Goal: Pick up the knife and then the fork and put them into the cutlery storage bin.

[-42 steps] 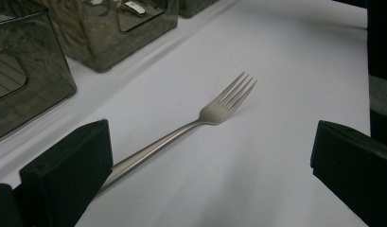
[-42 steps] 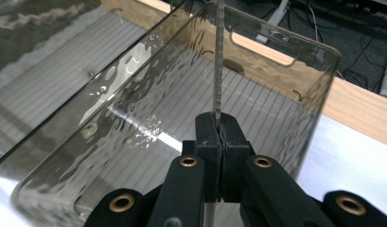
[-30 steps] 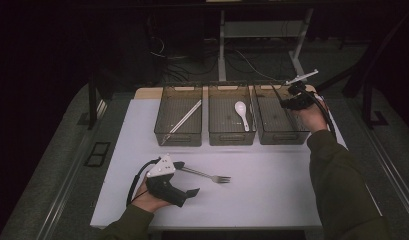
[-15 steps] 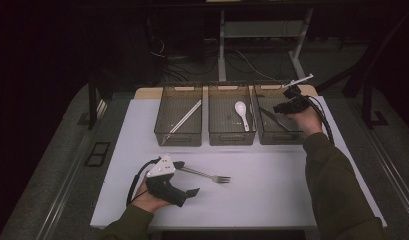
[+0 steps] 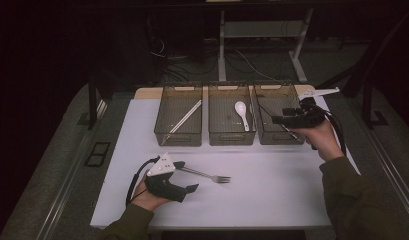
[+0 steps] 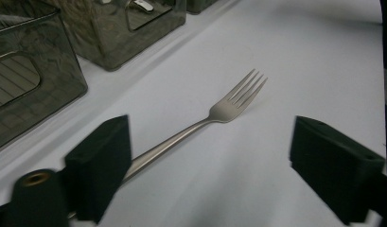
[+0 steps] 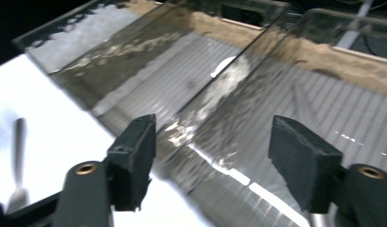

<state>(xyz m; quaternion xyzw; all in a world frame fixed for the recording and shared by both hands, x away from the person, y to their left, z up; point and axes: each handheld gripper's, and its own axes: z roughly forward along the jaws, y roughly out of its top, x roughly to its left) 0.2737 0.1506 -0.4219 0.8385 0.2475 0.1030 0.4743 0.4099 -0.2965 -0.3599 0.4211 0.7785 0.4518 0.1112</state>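
Item: fork [image 5: 207, 175], lying on the mat at six o'clock of the middle bin [image 5: 231, 120], handle passing beside one pad. I am narrowing the left gripper [image 6: 207, 163] around it, jaws released, not pinching yet. Right gripper [image 5: 282, 120], emptied, is opening over the right bin [image 5: 277, 122]. Risk: an off-centre pinch is likely flicking the handle sideways.

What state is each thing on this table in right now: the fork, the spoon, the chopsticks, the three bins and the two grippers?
Fork: flat on the table, handle between the left gripper's jaws, not clamped.
Left gripper: open, jaws just been closing.
Right gripper: open, nothing between its jaws, which have just been opening, above the right bin.
Spoon: lying in the middle bin.
Chopsticks: lying slantwise in the left bin.
Left bin, middle bin, right bin: upright, open-topped.
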